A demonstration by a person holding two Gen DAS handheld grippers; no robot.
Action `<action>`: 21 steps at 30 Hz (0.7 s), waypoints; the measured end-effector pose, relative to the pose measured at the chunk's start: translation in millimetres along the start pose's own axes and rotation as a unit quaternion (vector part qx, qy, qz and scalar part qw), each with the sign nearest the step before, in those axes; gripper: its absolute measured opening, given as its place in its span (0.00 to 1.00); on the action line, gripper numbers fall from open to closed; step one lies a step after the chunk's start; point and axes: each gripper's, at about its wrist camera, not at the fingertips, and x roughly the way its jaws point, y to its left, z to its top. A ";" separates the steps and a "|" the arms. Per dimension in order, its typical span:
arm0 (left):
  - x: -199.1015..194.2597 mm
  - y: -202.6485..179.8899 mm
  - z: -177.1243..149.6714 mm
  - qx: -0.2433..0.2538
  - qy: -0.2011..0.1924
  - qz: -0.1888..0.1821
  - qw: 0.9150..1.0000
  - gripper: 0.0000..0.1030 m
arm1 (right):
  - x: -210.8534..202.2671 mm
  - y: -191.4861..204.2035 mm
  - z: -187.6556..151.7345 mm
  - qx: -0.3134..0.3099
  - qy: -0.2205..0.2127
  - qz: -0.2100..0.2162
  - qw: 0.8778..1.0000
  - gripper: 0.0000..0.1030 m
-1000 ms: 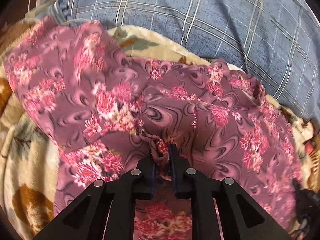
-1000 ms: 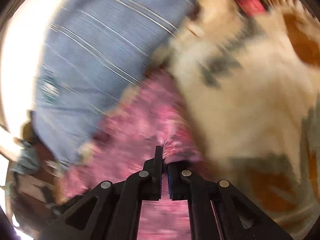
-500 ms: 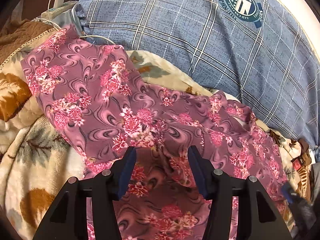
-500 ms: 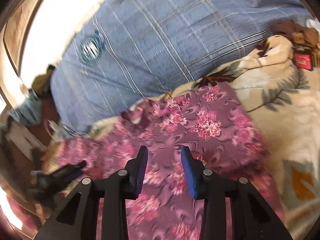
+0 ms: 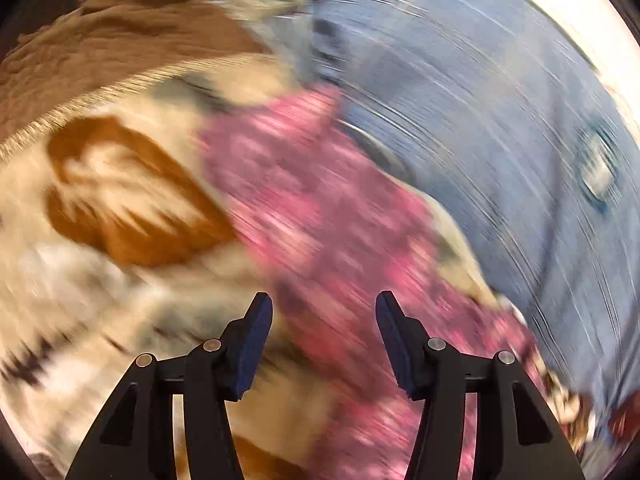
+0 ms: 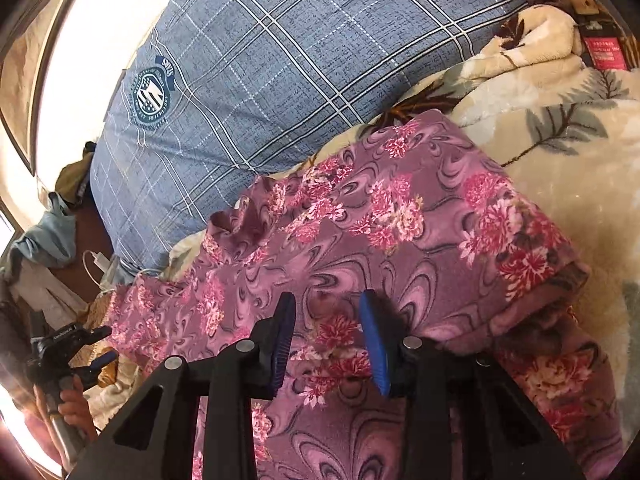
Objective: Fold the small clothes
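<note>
The floral garment (image 6: 400, 240) lies spread on the bed's leaf-print blanket (image 6: 560, 152), directly under and ahead of the right tongs (image 6: 326, 344), with one layer already laid over another along its right side. A second ago both tongs were pinched shut on a bunch of this cloth; now both have let go. The right tongs stand partly apart, nothing between the pads, hovering just above the fabric. The left tongs (image 5: 324, 340) stand wider and empty, and have swung off toward the garment's left end. That reads as one fold set down and released, with the left hand heading for a new hold, probably the far sleeve or hem.

The right wrist view is sharp: it shows the doubled edge, the blue plaid pillow (image 6: 260, 80) beyond the garment, and the left tongs themselves in the person's hand (image 6: 68, 404) at lower left. The left wrist view is smeared by motion; only pink cloth (image 5: 320, 220) ahead of its pads and a brown throw (image 5: 120, 40) far left can be made out.
</note>
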 end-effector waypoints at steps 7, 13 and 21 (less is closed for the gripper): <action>14.4 45.2 68.3 -0.061 0.040 -0.008 0.997 0.54 | -0.7 -0.9 1.3 0.001 -0.002 0.010 1.000 0.35; 41.0 58.4 86.9 -0.108 0.081 -0.049 0.990 0.53 | -0.3 -1.4 1.2 0.001 -0.003 0.012 1.000 0.35; 6.8 39.9 97.8 -0.086 0.029 -0.086 0.992 0.07 | 0.0 -1.6 1.3 0.000 -0.003 0.014 1.000 0.35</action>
